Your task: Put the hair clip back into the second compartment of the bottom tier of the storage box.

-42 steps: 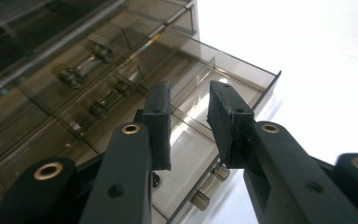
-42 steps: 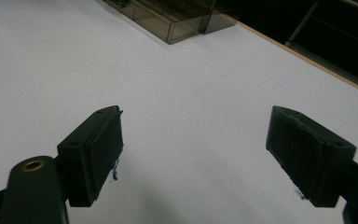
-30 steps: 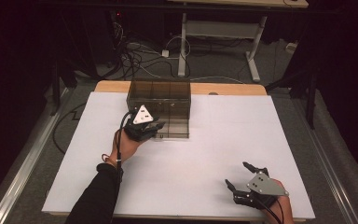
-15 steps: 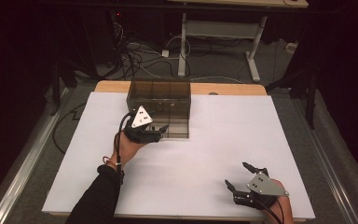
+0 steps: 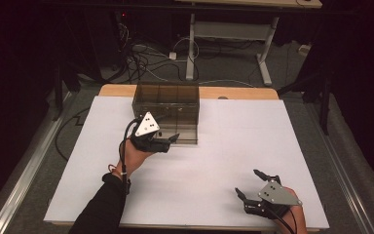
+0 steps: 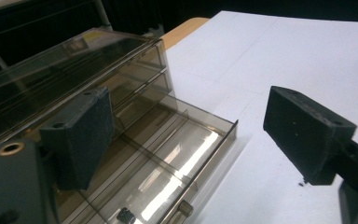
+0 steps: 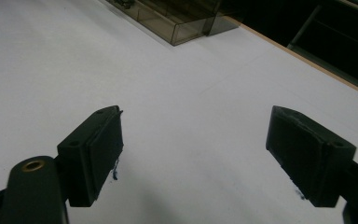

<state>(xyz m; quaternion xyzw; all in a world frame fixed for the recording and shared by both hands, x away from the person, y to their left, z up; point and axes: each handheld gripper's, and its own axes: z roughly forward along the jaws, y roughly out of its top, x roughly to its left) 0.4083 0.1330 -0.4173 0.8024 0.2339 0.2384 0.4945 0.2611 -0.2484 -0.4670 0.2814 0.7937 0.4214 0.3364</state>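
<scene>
Cables point(image 5: 146, 56) and the legs of a white frame point(image 5: 191, 48) clutter the dark floor beyond the far edge of my white surface point(image 5: 233, 146) in the high view. A smoky transparent drawer cabinet point(image 5: 168, 105) stands near that far edge, left of centre. My left tongs point(image 5: 168, 141) sit just at its front, grey plate on top. My right tongs point(image 5: 253, 185) rest well apart near the close right corner, spread and holding nothing.

From the left gripper view, my left tongs point(image 6: 186, 140) gape wide and grip nothing. An open drawer point(image 6: 177, 154) juts from the cabinet between and below the jaws. The left jaw hides part of it. Something small and dark point(image 6: 126, 215) lies in its front compartment, cut off by the frame, and I cannot identify it.

From the right gripper view, my right tongs point(image 7: 193, 158) stand wide over bare white, with the cabinet point(image 7: 177, 18) far off and cropped at the top.
</scene>
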